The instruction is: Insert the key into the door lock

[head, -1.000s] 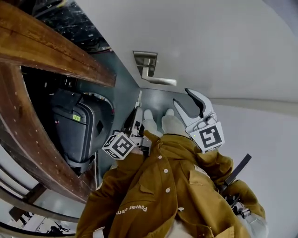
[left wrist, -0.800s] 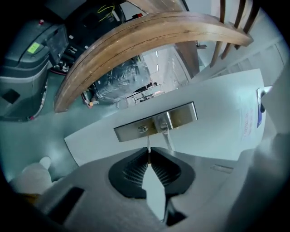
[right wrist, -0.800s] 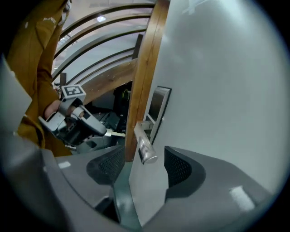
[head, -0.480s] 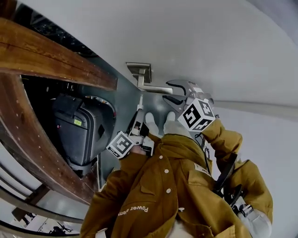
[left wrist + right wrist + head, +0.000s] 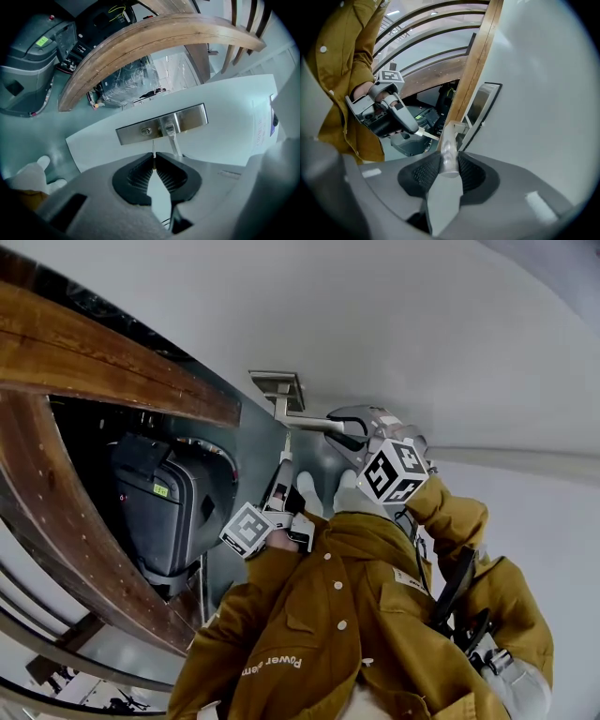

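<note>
Jaws on key (image 5: 153, 150), newly on handle (image 5: 449, 151)

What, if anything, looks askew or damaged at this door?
Nothing stands out. The lock plate sits flat, the right gripper has just been closing its jaws on the intact lever handle, and the left gripper aims the key near the keyhole.

- curved wooden beam (image 5: 112, 381): brown, arcs across the upper left of the head view.
- dark grey machine (image 5: 169, 512): stands on the floor beside the beam; green label (image 5: 160, 490) on its upper face.
- floor (image 5: 248, 442): grey-green, smooth.
</note>
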Tool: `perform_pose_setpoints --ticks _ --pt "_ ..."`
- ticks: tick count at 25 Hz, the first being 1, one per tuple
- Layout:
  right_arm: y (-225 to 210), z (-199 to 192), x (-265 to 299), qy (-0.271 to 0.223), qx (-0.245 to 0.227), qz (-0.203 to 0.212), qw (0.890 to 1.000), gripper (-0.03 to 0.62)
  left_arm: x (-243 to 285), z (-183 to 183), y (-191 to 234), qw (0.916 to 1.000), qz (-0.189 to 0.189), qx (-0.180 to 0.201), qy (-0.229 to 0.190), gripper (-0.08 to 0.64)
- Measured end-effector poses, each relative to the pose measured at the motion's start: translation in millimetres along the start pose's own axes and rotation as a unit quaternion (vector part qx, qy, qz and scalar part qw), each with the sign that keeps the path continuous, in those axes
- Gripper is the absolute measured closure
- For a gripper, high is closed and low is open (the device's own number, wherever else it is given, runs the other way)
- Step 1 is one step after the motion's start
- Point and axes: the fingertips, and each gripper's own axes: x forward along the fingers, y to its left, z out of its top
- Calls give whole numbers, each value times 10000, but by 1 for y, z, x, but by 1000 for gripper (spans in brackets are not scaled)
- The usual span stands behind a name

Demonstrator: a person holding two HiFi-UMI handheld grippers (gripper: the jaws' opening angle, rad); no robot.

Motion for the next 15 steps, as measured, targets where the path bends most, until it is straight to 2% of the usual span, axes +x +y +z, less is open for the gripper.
perform_pose_setpoints --ticks 2,5,7,12,15 --pt "1 0 0 39 -52 6 10000 468 6 3 2 10000 7 38 -3 532" --pt "1 0 1 104 -135 39 9998 468 23 3 -6 9958 -339 -819 -220 532" --pt "1 0 1 104 -143 62 9998 468 30 6 -4 9936 -390 -1015 -300 532" --pt "1 0 1 127 -159 39 9998 468 48 13 4 9917 -403 -1163 -373 532" --pt "1 0 0 129 -158 52 9998 469 52 18 9 9928 -346 -1073 -415 532"
